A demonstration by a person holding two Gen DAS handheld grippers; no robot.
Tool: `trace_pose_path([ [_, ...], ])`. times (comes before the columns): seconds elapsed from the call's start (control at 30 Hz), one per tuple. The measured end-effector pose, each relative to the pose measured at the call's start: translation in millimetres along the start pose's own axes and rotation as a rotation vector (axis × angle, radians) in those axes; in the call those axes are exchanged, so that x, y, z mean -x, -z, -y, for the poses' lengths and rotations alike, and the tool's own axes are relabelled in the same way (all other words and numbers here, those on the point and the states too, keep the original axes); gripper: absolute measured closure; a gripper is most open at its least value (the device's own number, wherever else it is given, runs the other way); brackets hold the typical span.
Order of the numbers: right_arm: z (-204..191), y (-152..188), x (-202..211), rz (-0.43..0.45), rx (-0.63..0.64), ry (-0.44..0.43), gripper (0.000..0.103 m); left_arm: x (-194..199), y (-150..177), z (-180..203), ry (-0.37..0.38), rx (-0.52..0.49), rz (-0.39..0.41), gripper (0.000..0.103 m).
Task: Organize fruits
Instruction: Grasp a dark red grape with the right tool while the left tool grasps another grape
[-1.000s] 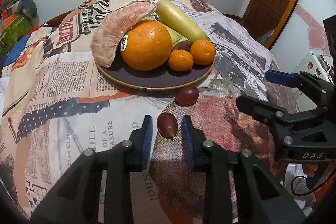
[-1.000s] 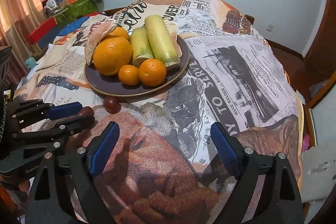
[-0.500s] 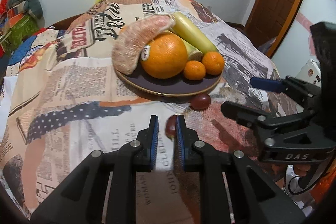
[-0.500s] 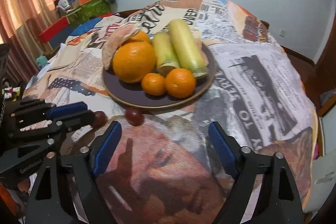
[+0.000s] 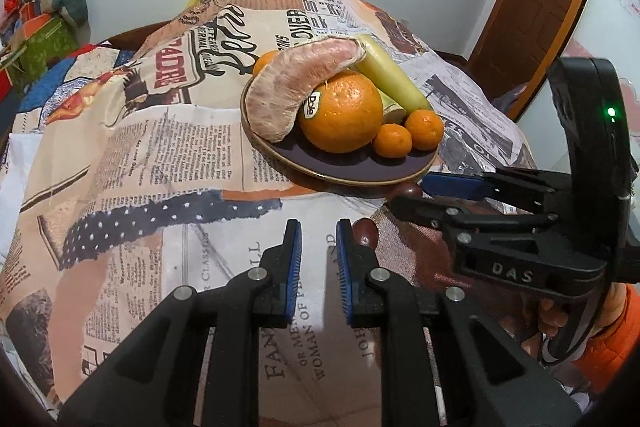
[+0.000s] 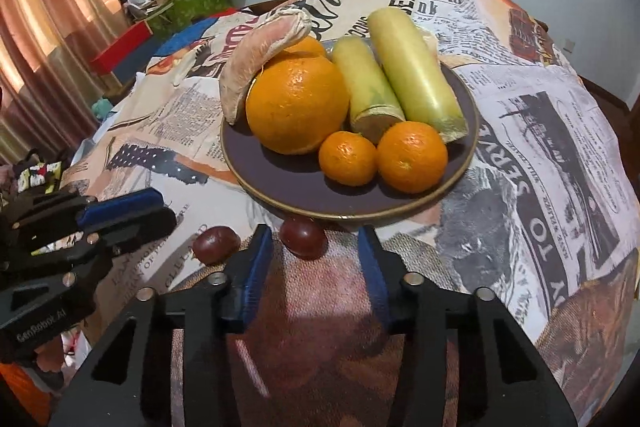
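Straddling the small dark-red grape (image 6: 302,237) below the purple plate (image 6: 288,183) with the half-open, empty right gripper (image 6: 316,263), keeping the left gripper (image 5: 317,245) slightly parted, empty, beside another grape (image 5: 365,233).

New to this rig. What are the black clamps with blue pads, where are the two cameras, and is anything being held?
There is no robot here: a person holds a two-finger gripper in each hand, with a fisheye camera on each looking along its fingers.

The left wrist view shows the left gripper at the bottom and the right gripper coming in from the side. The right wrist view shows the right gripper's own fingers.

On the newspaper-print tablecloth stands a dark plate with a big orange, two mandarins, two pale green stalks and a pinkish peeled wedge.

Two dark red grapes lie on the cloth in front of the plate. Neither gripper holds anything: one grape sits between the right gripper's open fingers, the other just outside the left's.
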State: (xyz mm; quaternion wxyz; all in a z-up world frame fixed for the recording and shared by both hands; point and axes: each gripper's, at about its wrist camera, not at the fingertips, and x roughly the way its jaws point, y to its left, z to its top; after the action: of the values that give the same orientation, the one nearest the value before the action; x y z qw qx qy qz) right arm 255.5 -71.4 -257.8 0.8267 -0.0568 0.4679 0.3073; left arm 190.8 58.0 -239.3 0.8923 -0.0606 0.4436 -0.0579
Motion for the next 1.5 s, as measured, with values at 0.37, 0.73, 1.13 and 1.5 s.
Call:
trace_pose_path([
  [0.37, 6, 5, 7, 0.021, -0.015, -0.058, 0.082, -6, -2, 13, 0.032, -0.023, -0.037, 0.078],
  [0.73, 17, 6, 33, 0.088, -0.002, -0.004, 0.082, -24, -3, 28, 0.033, -0.055, -0.07, 0.075],
  [1.13, 25, 4, 38, 0.112, -0.018, 0.006, 0.082, -31, -4, 27, 0.008, -0.052, -0.048, 0.087],
  [1.5, 25, -6, 32, 0.122, -0.01, 0.001, 0.082, -15, -23, 24, 0.021, -0.043, 0.017, 0.087],
])
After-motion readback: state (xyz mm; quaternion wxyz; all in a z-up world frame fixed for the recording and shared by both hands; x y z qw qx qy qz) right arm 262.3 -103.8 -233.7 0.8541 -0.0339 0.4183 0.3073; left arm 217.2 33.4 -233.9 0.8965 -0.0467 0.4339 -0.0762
